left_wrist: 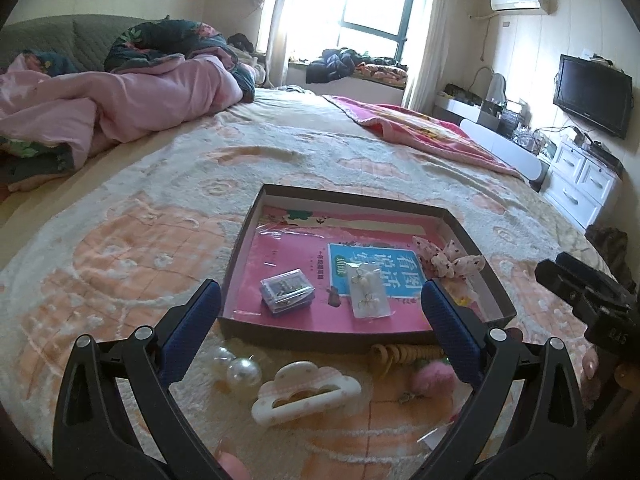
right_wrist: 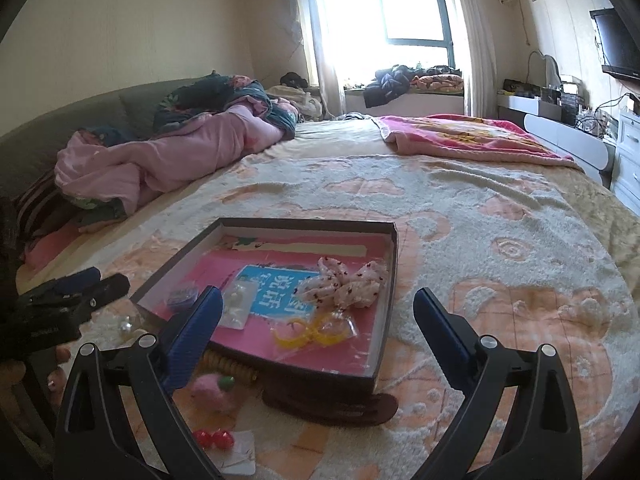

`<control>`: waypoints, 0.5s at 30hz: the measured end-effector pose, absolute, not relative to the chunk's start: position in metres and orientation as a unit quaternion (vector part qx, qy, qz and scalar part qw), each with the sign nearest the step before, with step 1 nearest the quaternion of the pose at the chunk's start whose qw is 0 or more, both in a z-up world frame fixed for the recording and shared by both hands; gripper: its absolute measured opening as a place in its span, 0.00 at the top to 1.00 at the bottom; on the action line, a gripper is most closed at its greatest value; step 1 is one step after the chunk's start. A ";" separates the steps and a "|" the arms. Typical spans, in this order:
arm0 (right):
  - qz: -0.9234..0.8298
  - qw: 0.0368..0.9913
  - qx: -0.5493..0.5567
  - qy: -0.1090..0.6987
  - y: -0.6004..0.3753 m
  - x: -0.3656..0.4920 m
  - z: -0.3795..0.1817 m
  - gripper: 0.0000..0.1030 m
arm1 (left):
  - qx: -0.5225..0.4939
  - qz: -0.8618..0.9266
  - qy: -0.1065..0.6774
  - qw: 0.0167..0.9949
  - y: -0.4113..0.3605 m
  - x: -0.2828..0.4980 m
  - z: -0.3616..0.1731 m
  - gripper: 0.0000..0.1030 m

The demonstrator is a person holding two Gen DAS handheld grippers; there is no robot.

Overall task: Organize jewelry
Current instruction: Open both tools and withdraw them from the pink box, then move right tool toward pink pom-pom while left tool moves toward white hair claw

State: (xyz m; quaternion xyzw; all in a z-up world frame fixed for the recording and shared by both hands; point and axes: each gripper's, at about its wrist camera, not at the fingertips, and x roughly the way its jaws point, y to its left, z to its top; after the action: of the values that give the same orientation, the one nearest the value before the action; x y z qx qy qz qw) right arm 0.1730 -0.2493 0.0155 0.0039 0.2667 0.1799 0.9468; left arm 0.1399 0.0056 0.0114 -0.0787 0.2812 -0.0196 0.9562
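Box: a shallow dark tray on the bed blanket, open at the top, its floor lined with a pink book bearing a blue label.
In the box, left: a small clear case with dark contents, lying flat on the book.
In the box, middle: a clear packet of earrings, resting across the blue label.
In the box, right: a pink dotted bow against the right wall; nearer the front, a yellow piece in a clear bag.
Outside, in front of the box: two pearls, a white cloud-shaped clip, a yellow coil tie touching the front wall, a pink pompom, and two red beads on a white card.
Left gripper: fingers spread wide, holding nothing, above the clip and the box's front edge.
Right gripper: fingers spread wide, holding nothing, over the box's near right corner.
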 end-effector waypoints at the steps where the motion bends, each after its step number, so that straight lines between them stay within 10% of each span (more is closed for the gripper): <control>1: 0.180 0.947 0.003 0.267 -0.249 0.170 0.015 0.09 | -0.079 -0.019 0.278 0.957 0.007 0.137 0.012 0.11; 15: 0.202 0.942 -0.018 0.269 -0.227 0.140 0.006 0.09 | -0.087 0.001 0.274 0.958 0.029 0.113 0.010 0.11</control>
State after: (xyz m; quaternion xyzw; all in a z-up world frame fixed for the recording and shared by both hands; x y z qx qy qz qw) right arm 0.1403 -0.2270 0.0056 -0.0180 0.2688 0.2021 0.9416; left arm 0.1130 0.0295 0.0102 -0.0865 0.2744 0.0012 0.9577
